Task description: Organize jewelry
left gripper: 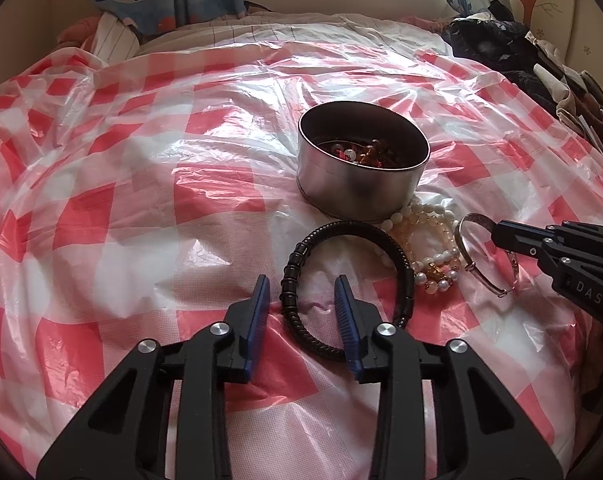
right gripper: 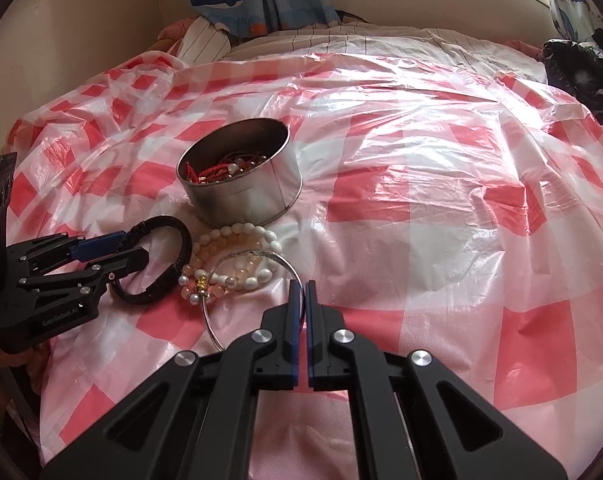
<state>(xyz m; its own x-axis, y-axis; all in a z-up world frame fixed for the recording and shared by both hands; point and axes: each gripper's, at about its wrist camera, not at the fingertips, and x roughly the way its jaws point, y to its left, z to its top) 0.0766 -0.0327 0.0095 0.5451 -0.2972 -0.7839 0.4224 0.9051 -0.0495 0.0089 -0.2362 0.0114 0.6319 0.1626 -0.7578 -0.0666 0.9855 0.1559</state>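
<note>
A round metal tin (left gripper: 361,160) sits on the red-and-white checked plastic sheet (left gripper: 141,200) spread over the bed, and it already holds a tangle of red cord and beads. Just in front of it, touching its base, lies a heap of white and amber bead bracelets (left gripper: 425,240). Beside those on the left lies a black braided bracelet (left gripper: 341,276), and on the right a thin silver bangle (right gripper: 245,276) overlaps the beads.

The right gripper (right gripper: 304,292) is pressed together on the near arc of the silver bangle, the blue pads clamped on the thin wire; from the other side the bangle appears tipped up off the sheet at that end. The left gripper (left gripper: 303,300) is partly spread, its fingers straddling the left side of the black bracelet. The band sits between the pads, but I see clear gaps on both sides, so it is not gripped.

I judge this to be partway through the sorting: some pieces are in the tin, three groups are still out, and both hands are at the picking-up step. The next move likely calls for lifting the bangle clear without dragging the beads tangled under it, then carrying it over the tin's rim. The left hand needs to close firmly on the black band first.
</note>
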